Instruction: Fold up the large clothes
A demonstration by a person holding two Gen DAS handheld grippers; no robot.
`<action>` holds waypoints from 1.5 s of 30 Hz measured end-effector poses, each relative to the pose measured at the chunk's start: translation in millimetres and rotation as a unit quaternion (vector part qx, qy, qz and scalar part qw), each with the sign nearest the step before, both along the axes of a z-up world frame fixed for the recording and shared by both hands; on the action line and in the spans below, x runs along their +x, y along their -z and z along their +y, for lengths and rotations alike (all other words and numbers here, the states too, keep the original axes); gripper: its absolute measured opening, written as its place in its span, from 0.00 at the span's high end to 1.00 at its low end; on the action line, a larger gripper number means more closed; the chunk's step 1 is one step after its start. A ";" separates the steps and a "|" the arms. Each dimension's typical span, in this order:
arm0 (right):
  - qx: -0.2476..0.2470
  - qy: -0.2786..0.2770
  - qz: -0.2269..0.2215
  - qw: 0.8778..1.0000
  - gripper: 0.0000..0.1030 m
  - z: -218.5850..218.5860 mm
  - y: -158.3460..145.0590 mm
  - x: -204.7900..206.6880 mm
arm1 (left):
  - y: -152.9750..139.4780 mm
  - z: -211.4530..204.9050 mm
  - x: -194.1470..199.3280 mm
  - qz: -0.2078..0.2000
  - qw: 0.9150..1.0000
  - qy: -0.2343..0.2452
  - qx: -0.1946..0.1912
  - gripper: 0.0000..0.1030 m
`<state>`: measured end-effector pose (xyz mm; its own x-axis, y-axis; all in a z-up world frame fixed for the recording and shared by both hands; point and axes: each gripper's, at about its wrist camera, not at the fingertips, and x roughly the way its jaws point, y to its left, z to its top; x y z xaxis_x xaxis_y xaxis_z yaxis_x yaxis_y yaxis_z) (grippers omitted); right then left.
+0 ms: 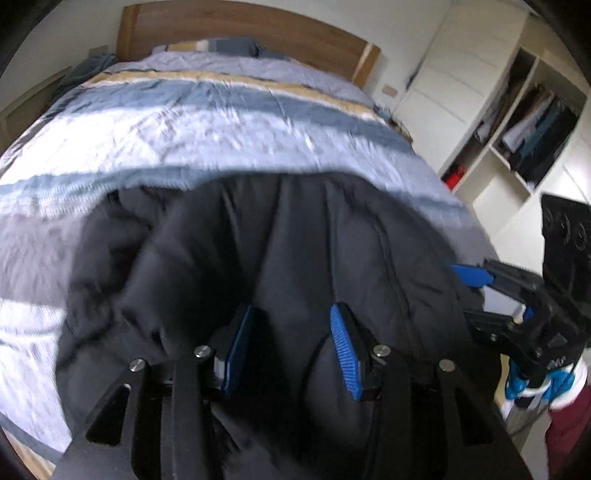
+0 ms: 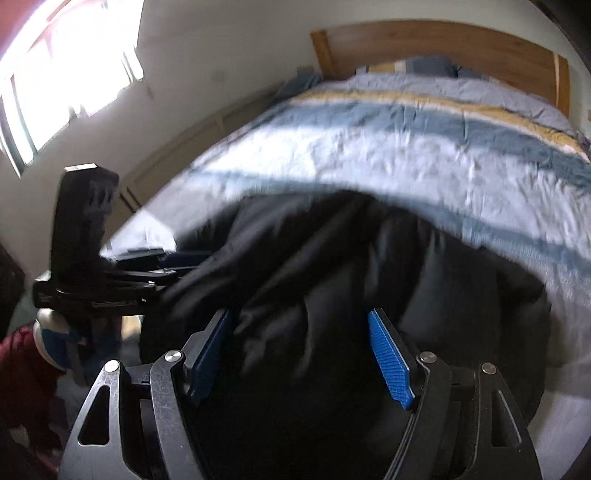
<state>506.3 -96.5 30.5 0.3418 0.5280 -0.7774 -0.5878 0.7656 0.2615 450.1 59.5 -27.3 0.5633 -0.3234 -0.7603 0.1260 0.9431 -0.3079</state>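
Black, quilted, puffy jacket heaped on striped blue-and-white bed cover. Soft, bulky, probably light and slippery; best pinched at hem or seam. Left hand-held gripper and right hand-held gripper both parted, clamping nothing.

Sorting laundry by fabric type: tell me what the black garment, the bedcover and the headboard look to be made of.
Black garment: looks like matte padded synthetic, judging by puffy stitched channels; the fibre itself can't be told.
Bedcover: seems a woven cotton-type cloth, matte, finely creased, in blue, white and tan stripes.
Headboard: appears to be wood or wood veneer, smooth, warm brown, with faint grain.
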 end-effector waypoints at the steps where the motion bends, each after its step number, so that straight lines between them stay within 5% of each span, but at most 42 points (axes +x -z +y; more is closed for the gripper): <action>1: -0.006 -0.003 0.006 1.000 0.29 -2.7 7.0 -6.2 | 7.7 -4.0 -7.5 0.003 1.000 0.005 0.004 0.59; 9: -0.032 -0.012 0.014 0.999 0.28 -29.1 48.4 -61.3 | 50.2 -28.2 -54.2 0.001 0.999 0.014 0.037 0.59; 19: -0.045 0.015 0.006 0.999 0.28 -25.2 88.8 -57.6 | 72.5 -29.0 -43.9 0.019 0.999 0.000 0.034 0.59; 30: -0.036 0.012 -0.007 0.999 0.27 -44.3 29.8 -74.0 | 9.5 -22.5 -72.8 -0.008 0.998 0.011 0.064 0.55; 38: -0.013 0.034 -0.065 0.997 0.27 -49.2 -24.5 -29.1 | -31.3 -7.8 -23.3 -0.055 0.996 -0.009 0.069 0.52; 45: -0.016 0.047 -0.043 0.998 0.27 -34.3 9.9 28.8 | -0.6 -13.1 38.0 -0.023 0.996 -0.023 0.079 0.52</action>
<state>535.1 -130.8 20.6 0.4557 0.4659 -0.7585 -0.5320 0.8257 0.1876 488.1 46.4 -26.7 0.6096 -0.1750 -0.7731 0.0926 0.9844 -0.1499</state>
